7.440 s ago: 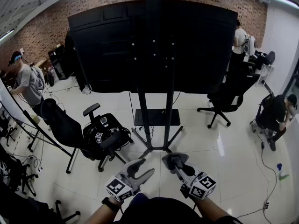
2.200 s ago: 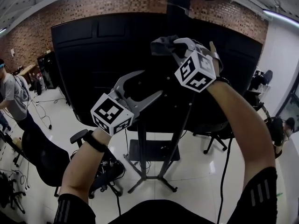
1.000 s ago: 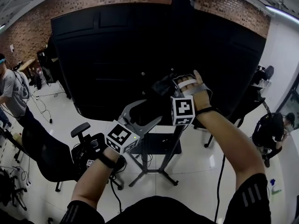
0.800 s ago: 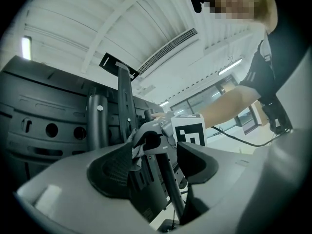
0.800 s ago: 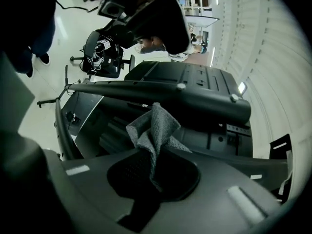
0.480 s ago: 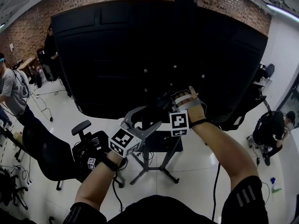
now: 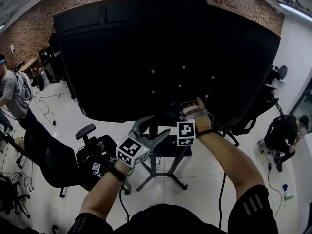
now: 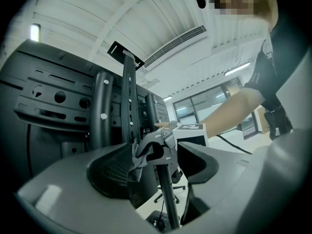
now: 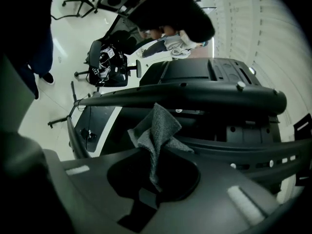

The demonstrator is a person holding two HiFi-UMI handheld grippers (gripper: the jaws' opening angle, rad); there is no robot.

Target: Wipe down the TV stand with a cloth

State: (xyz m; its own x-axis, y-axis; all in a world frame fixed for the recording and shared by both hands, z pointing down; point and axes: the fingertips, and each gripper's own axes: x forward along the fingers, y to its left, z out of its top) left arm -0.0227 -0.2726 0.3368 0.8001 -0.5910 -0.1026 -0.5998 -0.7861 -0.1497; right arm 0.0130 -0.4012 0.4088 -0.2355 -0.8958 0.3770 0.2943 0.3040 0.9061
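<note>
Both grippers had sunk lower along the TV stand (image 9: 204, 97). Right gripper (image 7: 176, 114), forearm extended forward, clamped the grey cloth (image 9: 157, 126) against its upright; left gripper (image 7: 155, 126) hovered alongside, jaws apart, empty.

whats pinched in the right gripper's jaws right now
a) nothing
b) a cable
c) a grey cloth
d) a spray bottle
c: the right gripper view shows the cloth caught between the closed jaws of the right gripper, with its free end sticking out past them.
</note>
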